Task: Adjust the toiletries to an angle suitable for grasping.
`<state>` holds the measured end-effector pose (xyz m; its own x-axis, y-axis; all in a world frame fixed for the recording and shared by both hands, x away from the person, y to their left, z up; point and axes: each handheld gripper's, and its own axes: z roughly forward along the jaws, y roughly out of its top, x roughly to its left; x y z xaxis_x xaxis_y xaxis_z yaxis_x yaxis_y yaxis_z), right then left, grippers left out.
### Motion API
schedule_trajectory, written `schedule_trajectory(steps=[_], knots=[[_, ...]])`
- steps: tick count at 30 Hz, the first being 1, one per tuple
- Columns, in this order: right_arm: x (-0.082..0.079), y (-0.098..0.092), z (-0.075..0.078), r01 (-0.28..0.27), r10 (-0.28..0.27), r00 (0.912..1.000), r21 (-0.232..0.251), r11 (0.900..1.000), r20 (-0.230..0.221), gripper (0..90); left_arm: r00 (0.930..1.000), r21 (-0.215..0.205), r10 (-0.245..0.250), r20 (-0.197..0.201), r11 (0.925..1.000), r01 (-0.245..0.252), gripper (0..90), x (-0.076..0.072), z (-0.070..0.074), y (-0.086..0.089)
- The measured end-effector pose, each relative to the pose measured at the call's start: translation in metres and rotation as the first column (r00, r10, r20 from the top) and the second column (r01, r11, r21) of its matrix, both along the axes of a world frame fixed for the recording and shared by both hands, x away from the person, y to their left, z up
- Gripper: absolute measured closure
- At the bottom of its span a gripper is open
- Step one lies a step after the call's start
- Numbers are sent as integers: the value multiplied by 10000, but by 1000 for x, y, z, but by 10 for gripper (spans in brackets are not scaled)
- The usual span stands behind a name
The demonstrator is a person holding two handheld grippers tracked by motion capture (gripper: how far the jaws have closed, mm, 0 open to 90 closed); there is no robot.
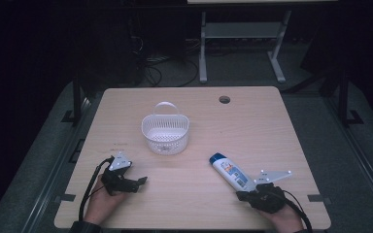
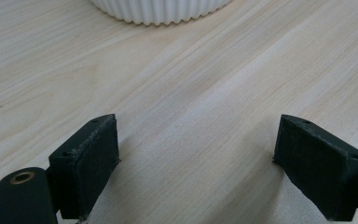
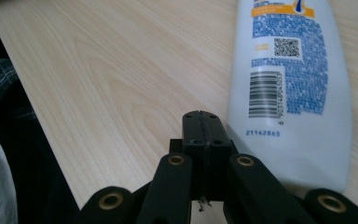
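The left gripper (image 2: 196, 163) is seen held low over the worktop (image 2: 191, 93), its two black fingers (image 2: 91, 161) set wide apart with bare pale wood grain between them; nothing is held between them; a brass-ringed hole is seen on the black link at the bottom left; beyond the fingers, well apart from them, the ribbed white base of a basket (image 2: 161, 11) is seen resting on the worktop, cut off by the top of the view; faint dark marks are seen on the wood at the far left.
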<state>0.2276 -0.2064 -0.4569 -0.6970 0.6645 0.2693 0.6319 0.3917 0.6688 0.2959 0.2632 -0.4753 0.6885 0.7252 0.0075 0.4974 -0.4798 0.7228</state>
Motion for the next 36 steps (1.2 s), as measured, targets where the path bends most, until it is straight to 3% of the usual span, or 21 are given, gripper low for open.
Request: schedule_trajectory(steps=[11,20,25,29,36], knots=[[-4,-15,-3,313,-313,9995,-83,9995,-41,896,10000,2,1,-1,10000,-1,129,0,0,0],[-4,-13,0,150,-149,9998,-68,9999,140,862,10000,4,7,0,10000,-7,129,0,0,0],[-3,-12,2,-6,3,9996,95,10000,299,760,10000,6,5,-1,10000,-5,129,0,0,0],[-1,-10,6,-181,173,9992,227,9996,360,630,10000,4,8,0,10000,-8,129,0,0,0],[4,-9,13,-231,213,9978,293,9993,629,549,10000,1,22,3,10000,-22,130,0,0,0]])
